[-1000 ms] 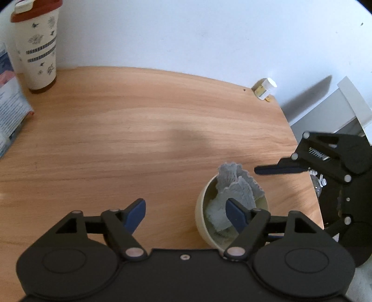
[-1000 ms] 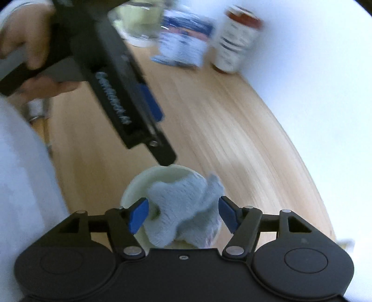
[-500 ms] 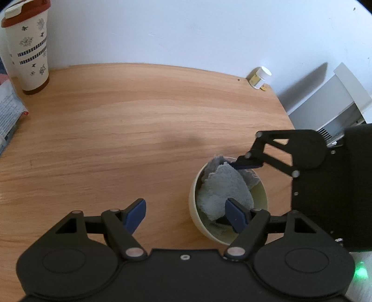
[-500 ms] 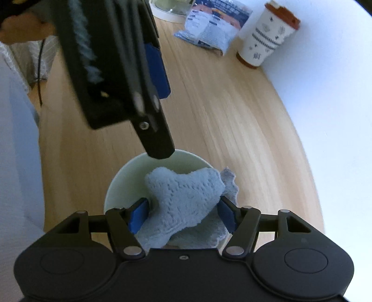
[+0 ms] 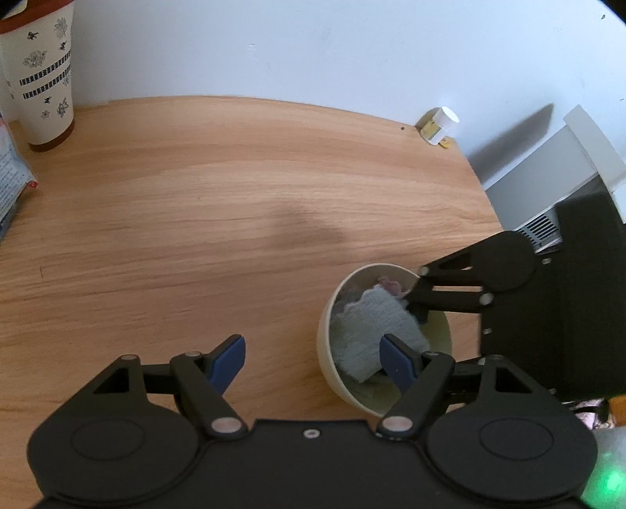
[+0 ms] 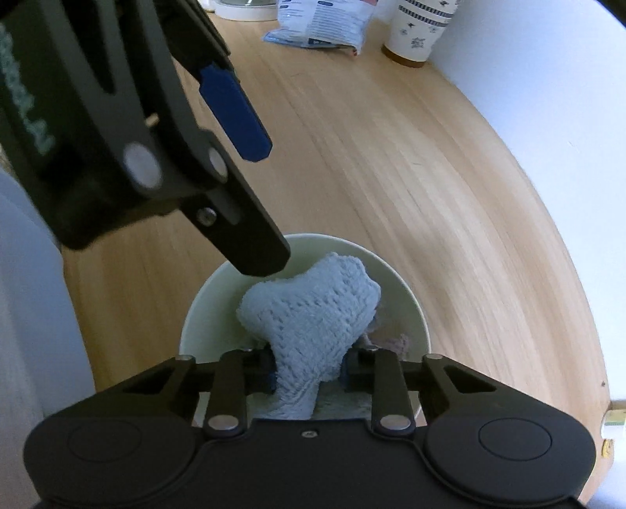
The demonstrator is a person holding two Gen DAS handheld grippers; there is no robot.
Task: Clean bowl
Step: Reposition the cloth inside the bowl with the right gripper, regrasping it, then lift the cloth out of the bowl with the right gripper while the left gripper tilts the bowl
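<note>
Change since a second ago: the right claw [image 6: 307, 372], then spread wide around the cloth [image 6: 313, 325], is now clenched on it; the cloth, earlier standing loose above the rim, is now pressed down into the bowl [image 5: 326, 344]. The left claw [image 5: 309, 358] has kept its spread and its place at the bowl's near rim.

Item: bowl, pale cream, upright on the wooden desk [image 5: 195, 219], near the desk's right edge. Contents: the blue-grey knitted cloth and a small pinkish scrap [image 5: 389, 285] by the far wall; what the scrap is cannot be told.

Item: right claw. Grasping the cloth at its lower fold, fingers inside the bowl; the cloth bunches up ahead of them, over the bowl's middle.

Item: left claw. Released, holding nothing. One blue pad [image 5: 397, 362] dips inside the near rim beside the cloth; the other [image 5: 229, 358] hangs over bare desk well to the bowl's left. The bowl wall lies between the two, ungripped.

Progress: judged early. Cloth seated and gripped; wiping round the inner wall appears yet to be done, and the bowl is not yet steadied.

Other stock: patterned paper cup [image 5: 39, 78], printed packet [image 6: 321, 23], small white-capped jar [image 5: 438, 125], all well apart from the bowl.
</note>
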